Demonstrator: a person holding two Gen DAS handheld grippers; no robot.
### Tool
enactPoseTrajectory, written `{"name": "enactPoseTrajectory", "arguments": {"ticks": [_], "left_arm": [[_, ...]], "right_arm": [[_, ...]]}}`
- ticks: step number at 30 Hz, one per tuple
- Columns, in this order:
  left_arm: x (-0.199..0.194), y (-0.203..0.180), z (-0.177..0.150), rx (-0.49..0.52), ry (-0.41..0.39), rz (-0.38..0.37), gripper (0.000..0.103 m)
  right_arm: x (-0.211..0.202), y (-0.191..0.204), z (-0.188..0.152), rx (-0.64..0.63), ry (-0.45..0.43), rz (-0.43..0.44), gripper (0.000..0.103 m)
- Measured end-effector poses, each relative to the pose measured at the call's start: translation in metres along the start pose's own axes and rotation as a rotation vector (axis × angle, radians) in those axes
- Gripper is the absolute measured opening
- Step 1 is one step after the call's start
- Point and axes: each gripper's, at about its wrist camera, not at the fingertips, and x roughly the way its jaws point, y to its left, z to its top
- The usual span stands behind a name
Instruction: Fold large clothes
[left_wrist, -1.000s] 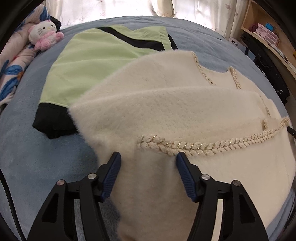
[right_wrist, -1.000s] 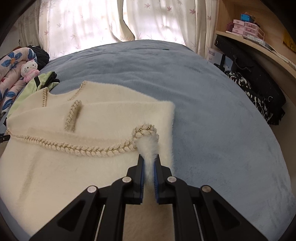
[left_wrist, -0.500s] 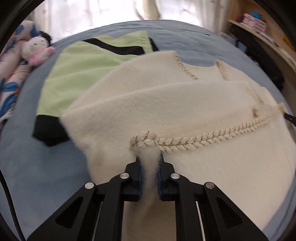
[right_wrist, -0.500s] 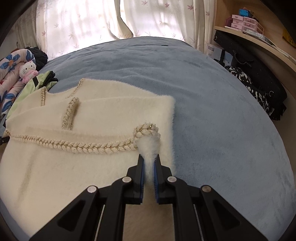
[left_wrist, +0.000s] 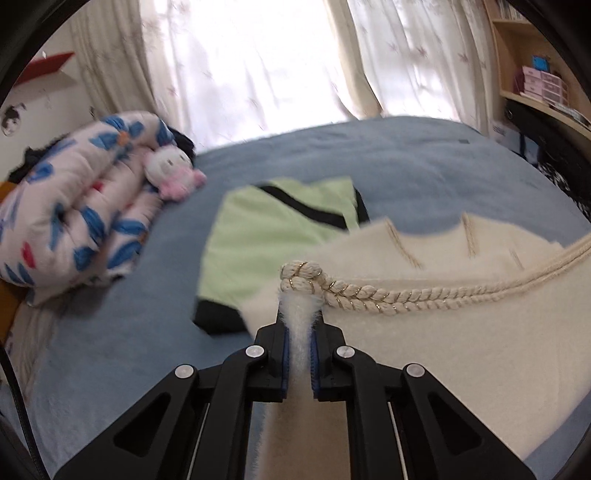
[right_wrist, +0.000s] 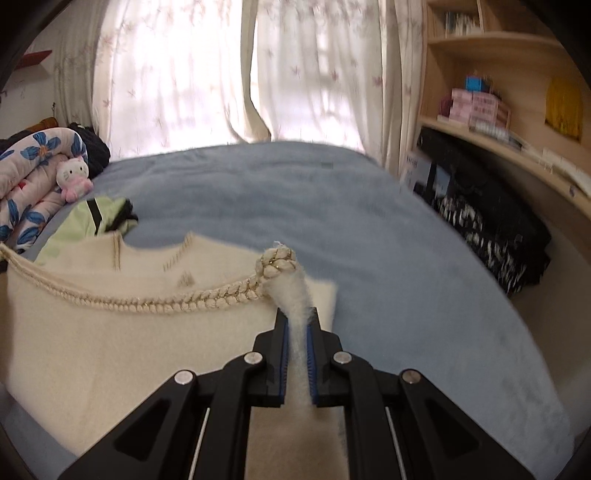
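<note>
A fluffy cream sweater (left_wrist: 461, 350) with braided rope trim (left_wrist: 369, 295) hangs lifted above the blue bed (left_wrist: 424, 166). My left gripper (left_wrist: 299, 328) is shut on its left hem corner, white fluff squeezed between the blue pads. The same sweater (right_wrist: 110, 339) fills the lower left of the right wrist view, its trim (right_wrist: 207, 299) sagging between the two corners. My right gripper (right_wrist: 297, 317) is shut on the right hem corner. Both grippers hold the edge up off the bed.
A green and black garment (left_wrist: 266, 240) lies on the bed behind the sweater. A flowered quilt (left_wrist: 66, 214) and a plush toy (left_wrist: 170, 173) sit at the left. Curtains (right_wrist: 207, 74) hang behind the bed; shelves (right_wrist: 498, 110) and dark bags (right_wrist: 487, 214) stand on the right.
My left gripper closed on the sweater's hem corner. Both grippers then rose with the hem, tilting up so that the curtains and shelves came into view.
</note>
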Motion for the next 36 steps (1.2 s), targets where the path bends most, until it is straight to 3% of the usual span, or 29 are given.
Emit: {"name": "enactPoseTrajectory", "arguments": {"ticks": [4, 9, 13, 16, 20, 25, 29, 31, 33, 36], "left_arm": [[0.004, 0.006, 0.031, -0.019, -0.060, 0.064, 0.006], [0.052, 0.003, 0.071, -0.049, -0.115, 0.143, 0.006], [0.120, -0.016, 0.077, 0.000, -0.099, 0.206, 0.007], [0.179, -0.033, 0.060, 0.027, -0.022, 0.249, 0.007], [0.227, -0.040, 0.034, 0.022, 0.028, 0.273, 0.007], [0.234, -0.026, 0.026, -0.056, 0.031, 0.200, 0.009], [0.237, -0.016, 0.024, -0.086, 0.052, 0.181, 0.017], [0.232, -0.014, 0.026, -0.089, 0.065, 0.184, 0.026], [0.222, -0.007, 0.027, -0.109, 0.072, 0.197, 0.045], [0.185, 0.011, 0.026, -0.198, 0.040, 0.180, 0.047]], "right_arm": [[0.013, 0.003, 0.038, 0.011, -0.063, -0.017, 0.007], [0.061, 0.012, 0.079, 0.039, -0.108, -0.055, 0.007], [0.129, 0.019, 0.080, 0.065, -0.030, -0.076, 0.007], [0.186, 0.025, 0.060, 0.073, 0.069, -0.104, 0.007], [0.237, 0.024, 0.029, 0.096, 0.181, -0.118, 0.007], [0.247, 0.008, 0.016, 0.172, 0.206, -0.070, 0.008], [0.260, -0.003, 0.014, 0.228, 0.293, -0.045, 0.011], [0.255, -0.001, 0.019, 0.223, 0.307, -0.052, 0.019], [0.238, -0.005, 0.024, 0.238, 0.300, -0.042, 0.023], [0.201, -0.018, 0.031, 0.297, 0.242, 0.017, 0.024]]}}
